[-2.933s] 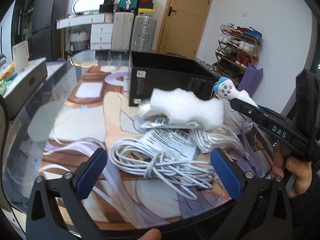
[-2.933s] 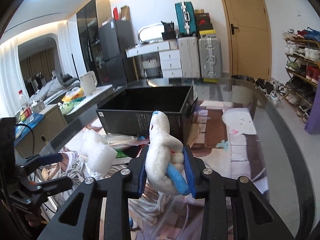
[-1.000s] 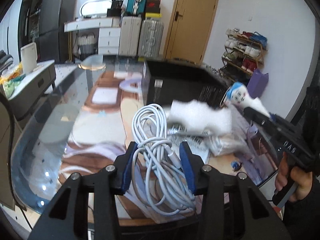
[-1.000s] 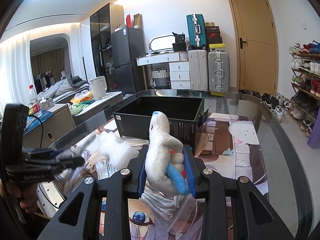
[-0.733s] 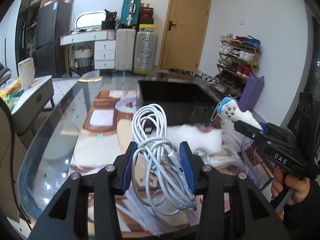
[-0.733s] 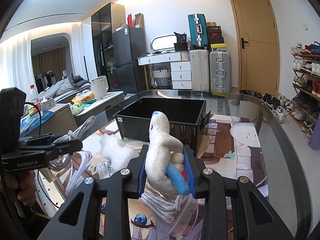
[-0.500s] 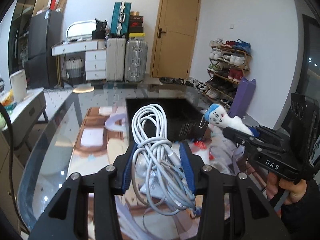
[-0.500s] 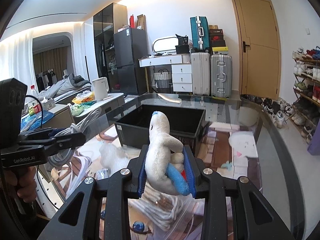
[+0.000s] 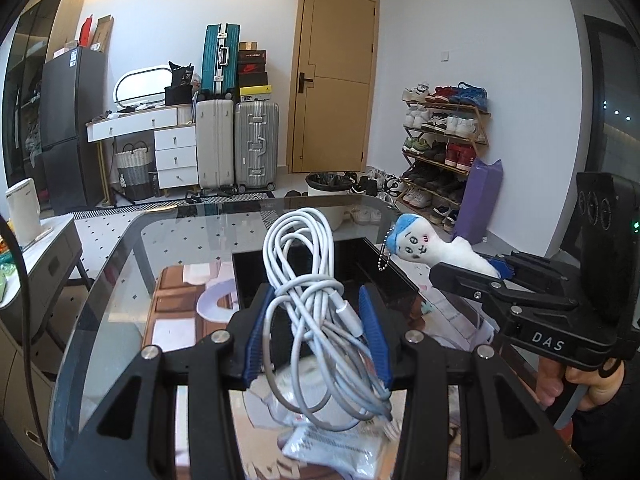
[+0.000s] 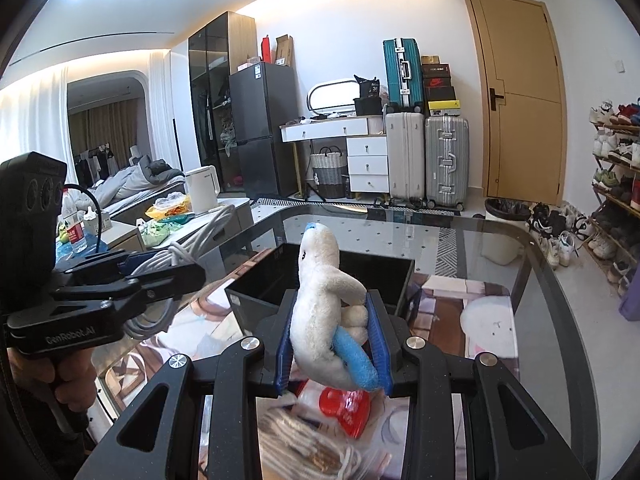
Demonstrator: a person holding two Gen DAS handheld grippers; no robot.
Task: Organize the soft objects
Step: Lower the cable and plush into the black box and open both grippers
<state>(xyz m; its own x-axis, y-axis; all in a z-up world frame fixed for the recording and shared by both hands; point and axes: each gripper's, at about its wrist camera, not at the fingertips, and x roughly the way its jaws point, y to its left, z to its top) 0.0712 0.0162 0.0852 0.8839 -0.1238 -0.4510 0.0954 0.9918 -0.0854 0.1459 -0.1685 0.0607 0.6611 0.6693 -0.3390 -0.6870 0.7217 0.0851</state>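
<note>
In the left wrist view, the left gripper has its two blue pads squeezed tight on a bundle of white cable. The cable is up in the air, and its loops stick up above the pads and hang down below them. Past it sits a black box on the glass table. A white packet lies on the table under the cable. On the right side, the right gripper holds a little white toy with a blue cap and a drawn face. In the right wrist view, the right gripper is pinched shut on the white toy, which stands upright in front of the open black box. On the left, the left gripper holds the white cable above the table edge.
</note>
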